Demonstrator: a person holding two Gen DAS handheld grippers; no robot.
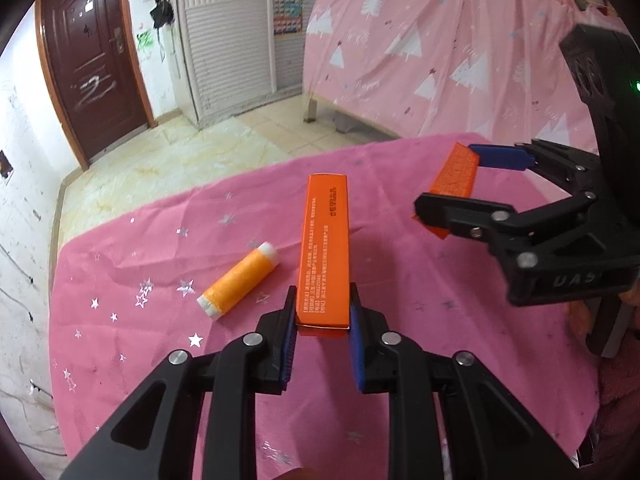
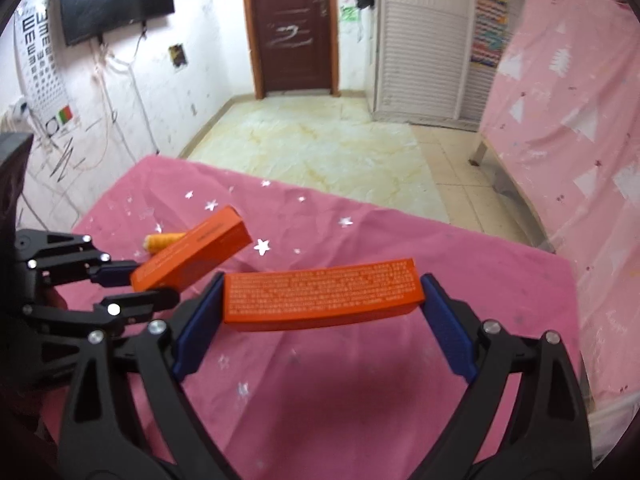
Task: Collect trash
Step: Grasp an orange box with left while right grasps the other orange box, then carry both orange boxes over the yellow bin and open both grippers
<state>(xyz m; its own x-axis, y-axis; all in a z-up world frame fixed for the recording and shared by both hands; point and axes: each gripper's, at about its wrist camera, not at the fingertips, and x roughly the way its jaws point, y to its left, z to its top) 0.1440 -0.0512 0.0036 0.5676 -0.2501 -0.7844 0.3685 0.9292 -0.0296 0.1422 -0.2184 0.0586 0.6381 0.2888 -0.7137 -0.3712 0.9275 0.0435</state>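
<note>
Two long orange cartons and an orange thread spool belong to the pink star-print tablecloth. My left gripper is shut on the near end of the first orange carton, which points away from me and is raised off the cloth. In the right wrist view that carton sticks out of the left gripper, with the spool behind it. My right gripper stands wide, its blue pads pressing both ends of the second orange carton, held above the cloth. From the left wrist view, the right gripper holds it near the table's far edge.
The table's far edge drops to a pale tiled floor. A pink tree-print sheet hangs at the right. A dark door and white louvred cabinet stand at the back. A pink sleeve shows at the right.
</note>
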